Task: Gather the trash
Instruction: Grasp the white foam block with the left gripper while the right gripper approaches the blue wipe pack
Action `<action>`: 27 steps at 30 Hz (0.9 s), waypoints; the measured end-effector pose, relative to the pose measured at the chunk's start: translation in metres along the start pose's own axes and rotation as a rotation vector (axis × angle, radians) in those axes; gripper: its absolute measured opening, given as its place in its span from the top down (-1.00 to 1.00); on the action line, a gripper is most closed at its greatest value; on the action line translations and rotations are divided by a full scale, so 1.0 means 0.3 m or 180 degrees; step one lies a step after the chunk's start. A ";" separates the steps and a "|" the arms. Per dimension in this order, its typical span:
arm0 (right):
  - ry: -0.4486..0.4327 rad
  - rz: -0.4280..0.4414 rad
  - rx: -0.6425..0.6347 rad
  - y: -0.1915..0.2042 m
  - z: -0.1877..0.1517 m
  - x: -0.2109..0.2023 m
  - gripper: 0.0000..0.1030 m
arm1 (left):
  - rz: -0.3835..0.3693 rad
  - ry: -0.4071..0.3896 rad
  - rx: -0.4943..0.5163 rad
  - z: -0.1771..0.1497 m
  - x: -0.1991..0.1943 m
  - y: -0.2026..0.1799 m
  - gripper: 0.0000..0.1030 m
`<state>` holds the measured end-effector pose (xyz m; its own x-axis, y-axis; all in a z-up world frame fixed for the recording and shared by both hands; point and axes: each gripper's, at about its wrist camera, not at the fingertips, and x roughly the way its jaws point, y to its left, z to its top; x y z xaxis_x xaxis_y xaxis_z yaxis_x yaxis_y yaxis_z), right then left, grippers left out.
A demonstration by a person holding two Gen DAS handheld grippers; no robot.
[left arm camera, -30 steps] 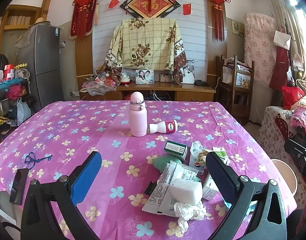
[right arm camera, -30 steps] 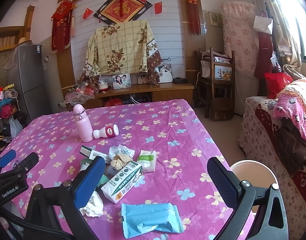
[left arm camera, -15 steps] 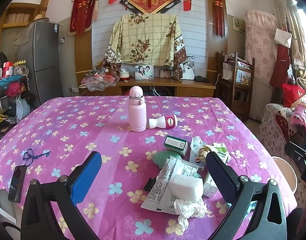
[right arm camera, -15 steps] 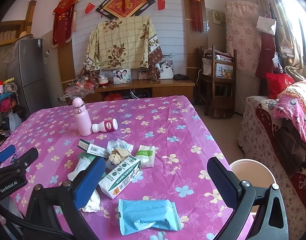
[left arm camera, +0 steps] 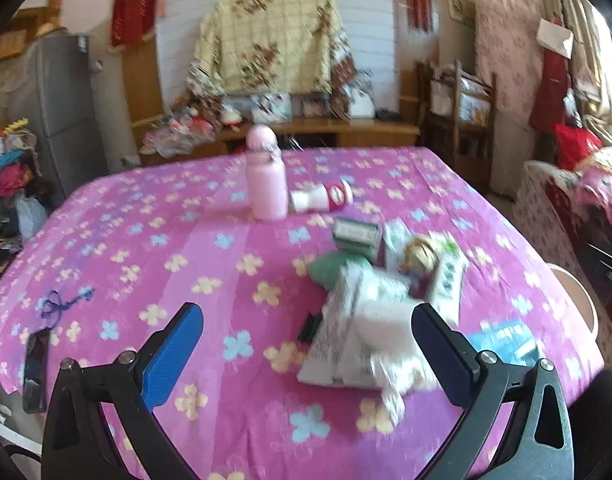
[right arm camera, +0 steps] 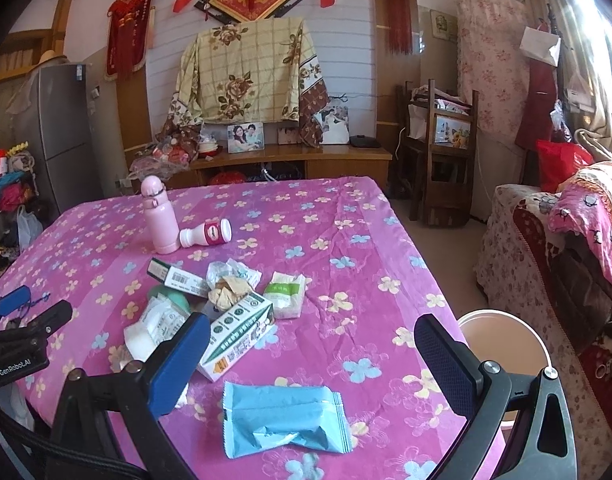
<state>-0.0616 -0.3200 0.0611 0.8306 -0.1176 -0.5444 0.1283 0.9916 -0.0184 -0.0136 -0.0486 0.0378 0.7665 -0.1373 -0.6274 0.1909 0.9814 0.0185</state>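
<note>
A pile of trash lies on the pink flowered tablecloth (right arm camera: 346, 240): a blue wrapper (right arm camera: 284, 420) nearest me, a green-and-white carton (right arm camera: 238, 334), a small green box (right arm camera: 178, 276), a tissue pack (right arm camera: 288, 294), crumpled paper (right arm camera: 230, 286). In the blurred left wrist view the pile shows as white wrappers (left arm camera: 358, 332) and a green box (left arm camera: 356, 234). My right gripper (right arm camera: 306, 364) is open and empty above the blue wrapper. My left gripper (left arm camera: 306, 356) is open and empty, its right finger by the white wrappers.
A pink flask (right arm camera: 159, 216) stands at mid table with a small red-labelled bottle (right arm camera: 206, 233) lying beside it. A round bin (right arm camera: 506, 344) stands on the floor off the table's right edge. A dark phone (left arm camera: 36, 364) lies near the left edge. A sofa (right arm camera: 566, 240) is at right.
Both grippers moved forward and lower over the table, so the trash pile looks closer. The left wrist view is now motion-blurred. Both stay open and empty.
</note>
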 end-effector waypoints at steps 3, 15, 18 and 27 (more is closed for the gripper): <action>0.0121 0.0054 -0.0031 -0.022 -0.024 0.026 -1.00 | -0.0175 0.0121 0.0072 -0.032 0.005 -0.010 -1.00; 0.0909 0.0624 0.0049 -0.068 -0.204 0.161 -1.00 | -0.0419 0.0380 0.0351 0.015 0.166 -0.170 -1.00; 0.1060 0.0768 0.0217 -0.067 -0.233 0.216 -1.00 | -0.0431 0.0444 0.0438 0.025 0.212 -0.200 -0.95; 0.1505 0.0774 0.0208 -0.011 -0.276 0.392 -1.00 | -0.0582 0.0700 0.0437 0.016 0.292 -0.192 0.03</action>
<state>-0.0092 -0.3325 -0.0725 0.5078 0.1676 -0.8450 0.0085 0.9799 0.1995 0.0456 -0.1177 -0.0144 0.5638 -0.2627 -0.7830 0.4057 0.9139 -0.0145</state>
